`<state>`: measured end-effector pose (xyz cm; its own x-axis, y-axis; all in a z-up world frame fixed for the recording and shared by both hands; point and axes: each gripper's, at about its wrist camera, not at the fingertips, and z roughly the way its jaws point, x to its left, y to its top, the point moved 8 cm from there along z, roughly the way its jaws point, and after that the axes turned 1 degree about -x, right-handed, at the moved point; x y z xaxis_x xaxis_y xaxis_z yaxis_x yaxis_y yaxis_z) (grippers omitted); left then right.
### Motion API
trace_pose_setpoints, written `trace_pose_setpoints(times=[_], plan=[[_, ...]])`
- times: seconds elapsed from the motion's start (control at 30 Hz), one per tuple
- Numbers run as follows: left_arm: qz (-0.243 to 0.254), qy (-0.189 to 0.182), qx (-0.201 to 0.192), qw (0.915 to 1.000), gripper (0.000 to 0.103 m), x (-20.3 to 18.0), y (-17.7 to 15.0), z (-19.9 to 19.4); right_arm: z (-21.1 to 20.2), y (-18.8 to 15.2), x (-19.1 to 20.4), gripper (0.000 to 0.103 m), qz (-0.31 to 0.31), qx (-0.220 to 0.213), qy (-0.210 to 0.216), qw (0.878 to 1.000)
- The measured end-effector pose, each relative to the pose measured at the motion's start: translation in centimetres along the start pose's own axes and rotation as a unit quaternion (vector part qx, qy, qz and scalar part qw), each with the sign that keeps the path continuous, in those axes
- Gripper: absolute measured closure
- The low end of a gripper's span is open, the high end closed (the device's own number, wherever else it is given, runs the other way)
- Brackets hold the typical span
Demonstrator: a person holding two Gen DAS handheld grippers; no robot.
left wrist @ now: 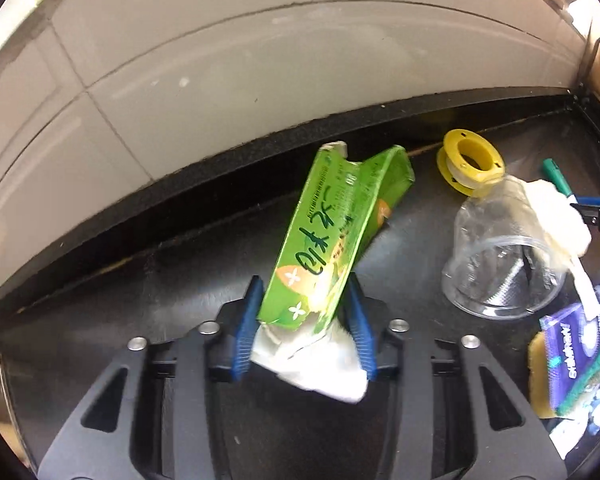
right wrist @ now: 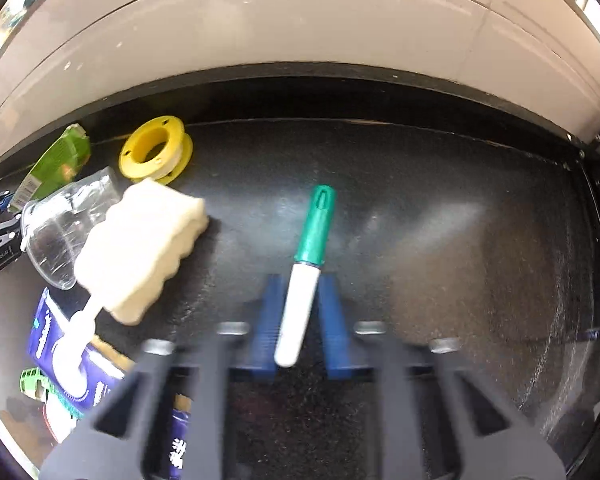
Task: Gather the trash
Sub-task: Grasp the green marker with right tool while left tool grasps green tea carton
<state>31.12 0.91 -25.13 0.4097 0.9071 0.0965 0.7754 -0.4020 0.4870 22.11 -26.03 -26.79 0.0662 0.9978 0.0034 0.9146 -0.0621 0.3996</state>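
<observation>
Grasping two items at once: the left gripper (left wrist: pixel 306 320) has its blue fingers (left wrist: pixel 247 330) pressed against the near end of a crumpled green carton (left wrist: pixel 332 236), with a wad of white paper (left wrist: pixel 320 364) caught beneath it. The carton leans up and away toward the far wall. The right gripper (right wrist: pixel 300 320) has its fingers (right wrist: pixel 266 320) drawn narrow around the white barrel of a green-capped marker (right wrist: pixel 306 276), which lies on the dark surface (right wrist: pixel 460 240) pointing away. Between the two grippers lie a clear plastic cup (left wrist: pixel 500 256) on its side, a pale sponge brush (right wrist: pixel 144 248), a yellow tape spool (right wrist: pixel 156 148) and a purple packet (right wrist: pixel 84 376). The step in hand appears to be pickup. The next move probably calls for lifting both items clear without loosening either grip and carrying them to a bin, which is not in view. The wadded paper may slip free on the lift.
</observation>
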Motion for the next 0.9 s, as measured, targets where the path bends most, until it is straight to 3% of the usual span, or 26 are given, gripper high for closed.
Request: trace_pose_setpoints(times=[0.1,0.23,0.57,0.9], plan=[[-0.029,0.005,0.009,0.9995,0.074,-0.4,-0.7,-1.6,-0.6,-0.2,0.6,0.089,0.001,0.004,0.011,1.000],[-0.075,0.008,0.012,0.9971,0.075,-0.6,-1.9,-5.5,-3.8,-0.6,0.9,0.089,-0.003,-0.019,0.022,1.000],[-0.125,0.040,-0.014,0.9913,0.076,-4.0,-6.6,-16.0,-13.9,-4.0,4.1,0.089,-0.044,-0.066,0.070,0.994],[-0.148,0.060,-0.014,0.9871,0.076,-5.5,-11.5,-20.4,-19.0,-8.4,6.2,0.089,-0.078,-0.081,0.098,0.989]])
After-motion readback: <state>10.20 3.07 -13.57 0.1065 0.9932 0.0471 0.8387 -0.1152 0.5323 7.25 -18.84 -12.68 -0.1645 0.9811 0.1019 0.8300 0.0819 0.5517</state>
